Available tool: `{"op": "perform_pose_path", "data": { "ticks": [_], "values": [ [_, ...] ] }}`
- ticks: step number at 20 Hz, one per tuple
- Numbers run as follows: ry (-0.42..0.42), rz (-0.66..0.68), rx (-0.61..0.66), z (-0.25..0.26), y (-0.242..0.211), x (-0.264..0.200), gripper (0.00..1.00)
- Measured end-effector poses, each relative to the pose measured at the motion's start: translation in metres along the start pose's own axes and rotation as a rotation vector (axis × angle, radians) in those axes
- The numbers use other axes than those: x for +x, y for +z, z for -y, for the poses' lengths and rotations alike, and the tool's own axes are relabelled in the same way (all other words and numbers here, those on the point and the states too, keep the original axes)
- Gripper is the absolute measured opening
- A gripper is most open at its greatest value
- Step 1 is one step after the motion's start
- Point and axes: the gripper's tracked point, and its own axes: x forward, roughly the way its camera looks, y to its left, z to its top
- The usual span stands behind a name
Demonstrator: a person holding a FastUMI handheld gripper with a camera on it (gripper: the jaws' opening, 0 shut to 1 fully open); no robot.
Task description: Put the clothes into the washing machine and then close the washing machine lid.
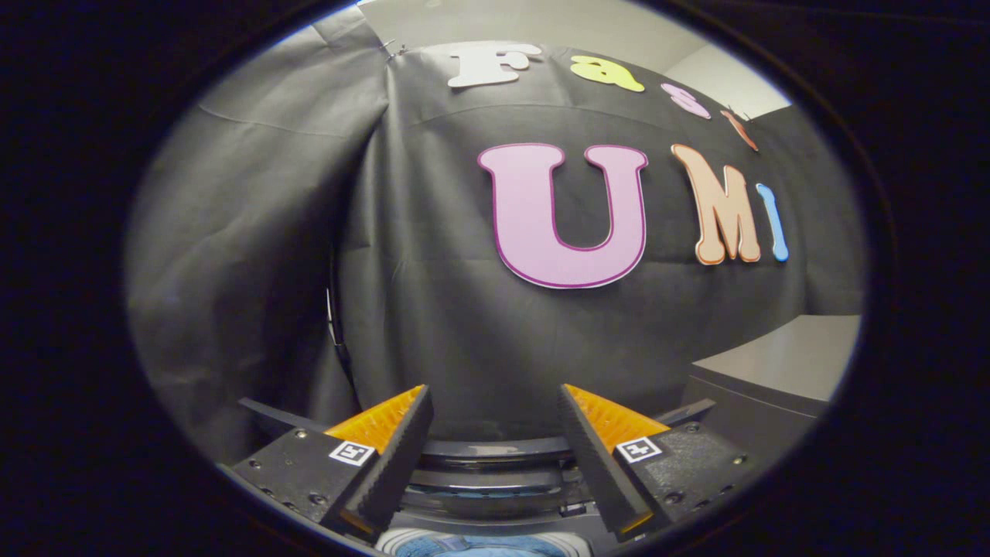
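Gripper view has my fingers (pixel 495 433) spread apart, gripping nothing, above the washing machine (pixel 487 472), blue clothes (pixel 479 545) below them and a grey cabinet (pixel 773 371) beside.

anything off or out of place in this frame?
Nothing stands out. The tool is open with nothing between its fingers, facing the booth's black cloth wall. Below the fingers sits a dark curved washing machine rim, with blue cloth nearer the camera. A grey cabinet stands to the side. No spill or damage visible.
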Motion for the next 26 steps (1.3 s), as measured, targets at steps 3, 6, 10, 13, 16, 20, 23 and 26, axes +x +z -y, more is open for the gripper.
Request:
{"op": "perform_pose_path", "data": {
  "ticks": [3,6,10,13,16,20,23,26],
  "values": [
    [0.015,0.004,-0.004,-0.001,0.001,-0.006,0.98],
    [0.028,-0.005,0.0,-0.001,-0.001,-0.007,0.98],
    [0.026,-0.011,-0.002,-0.001,-0.002,-0.011,0.98],
    [0.028,-0.016,-0.001,-0.001,-0.002,-0.014,0.98],
    [0.03,-0.013,-0.004,-0.001,-0.003,-0.019,0.98],
    [0.024,-0.033,-0.003,-0.001,-0.006,-0.03,0.98],
    [0.017,-0.065,-0.007,0.0,-0.014,-0.05,0.98],
    [0.048,-0.113,-0.007,-0.003,-0.033,-0.08,0.97]
  ]
}}
